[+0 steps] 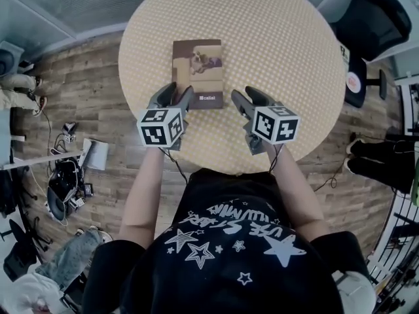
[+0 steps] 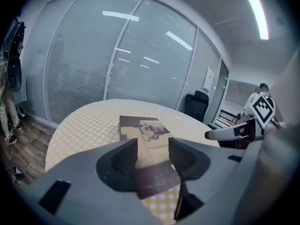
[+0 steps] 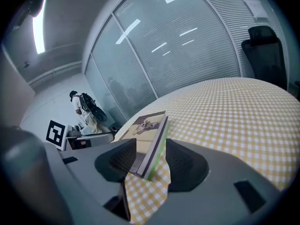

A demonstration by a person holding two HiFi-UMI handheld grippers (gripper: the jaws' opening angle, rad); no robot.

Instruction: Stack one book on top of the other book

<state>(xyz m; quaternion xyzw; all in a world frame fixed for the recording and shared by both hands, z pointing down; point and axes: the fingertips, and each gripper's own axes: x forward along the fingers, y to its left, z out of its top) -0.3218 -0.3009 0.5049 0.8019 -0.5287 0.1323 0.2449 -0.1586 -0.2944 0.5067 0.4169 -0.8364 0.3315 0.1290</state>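
Note:
A brown-covered book (image 1: 198,70) with a dog picture lies flat on the round table with a yellow checked cloth (image 1: 281,44). In the right gripper view a green edge (image 3: 161,146) shows under the brown book (image 3: 147,125), so it rests on a second book. My left gripper (image 1: 175,93) hovers at the book's near left corner, jaws apart, and the book (image 2: 143,130) is visible through the gap in the left gripper (image 2: 152,158). My right gripper (image 1: 247,95) stands just right of the near right corner. The right gripper (image 3: 150,161) is open, with nothing pressed between its pads.
A black office chair (image 1: 373,25) stands beyond the table at the right. Bags and cables (image 1: 65,182) litter the wooden floor at the left. Glass walls with blinds (image 2: 117,69) ring the room. A person with a backpack (image 3: 82,107) stands behind the glass.

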